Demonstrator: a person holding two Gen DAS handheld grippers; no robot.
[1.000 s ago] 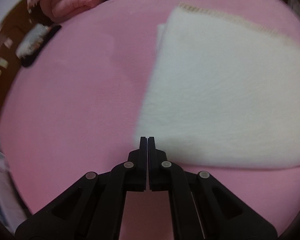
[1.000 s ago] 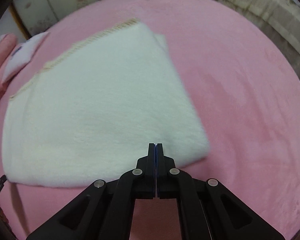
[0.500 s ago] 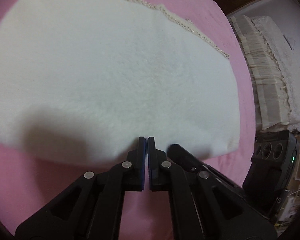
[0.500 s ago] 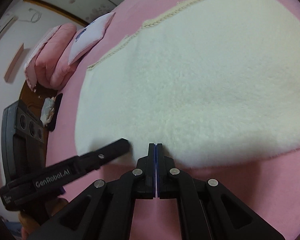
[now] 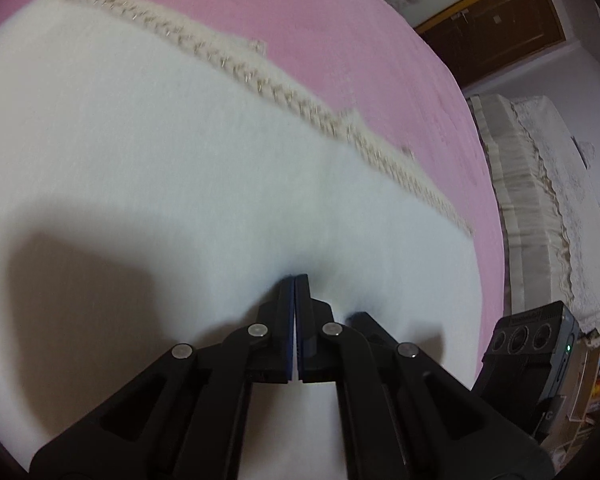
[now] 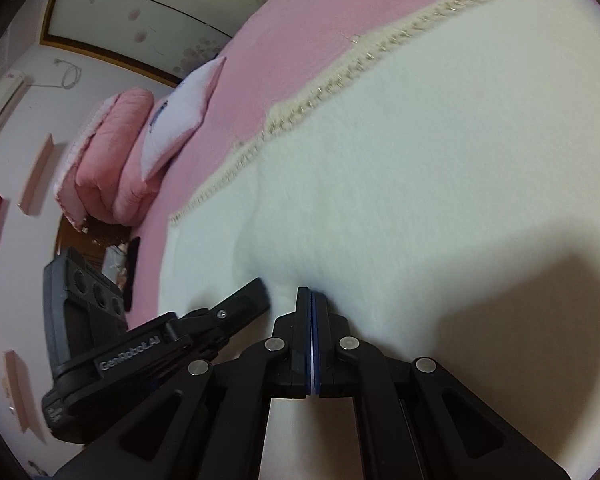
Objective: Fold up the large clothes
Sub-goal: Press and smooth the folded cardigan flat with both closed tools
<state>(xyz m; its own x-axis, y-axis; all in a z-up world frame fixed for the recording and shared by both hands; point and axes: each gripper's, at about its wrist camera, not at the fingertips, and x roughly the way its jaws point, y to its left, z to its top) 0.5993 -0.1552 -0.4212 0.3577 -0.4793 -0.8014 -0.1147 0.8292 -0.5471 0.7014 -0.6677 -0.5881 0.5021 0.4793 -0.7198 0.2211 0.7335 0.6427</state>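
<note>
One folded white fleece garment (image 5: pixel 180 184) lay on the pink bed cover (image 5: pixel 340 32), with a single stitched cream edging (image 5: pixel 284 96) running along its far side. Two black grippers were over it. The left gripper (image 5: pixel 296 278) had its jaws pressed fully together with nothing between them, its tips low against the fleece. The right gripper (image 6: pixel 313 290) was likewise fully closed and empty, its tips at the fleece surface too; whether either actually pressed into the pile could not be told. Each wrist view caught the other gripper just beside its own: the right one at the lower right of the left view, the left one, lettered on its side, at the lower left of the right view.

At the head of the bed there was one folded pink quilt (image 6: pixel 108 160) and one white pillow (image 6: pixel 180 116) leaning on it. One cream lace-covered piece of furniture (image 5: pixel 540 200) stood past the bed's far edge.

A second earlier the grippers had been apart, each short of a near corner of the garment over bare pink cover. Since then both had swung inward and come lower, so that fleece filled each view and the two grippers sat close together near the middle of the near edge. Their jaws stayed closed throughout.
</note>
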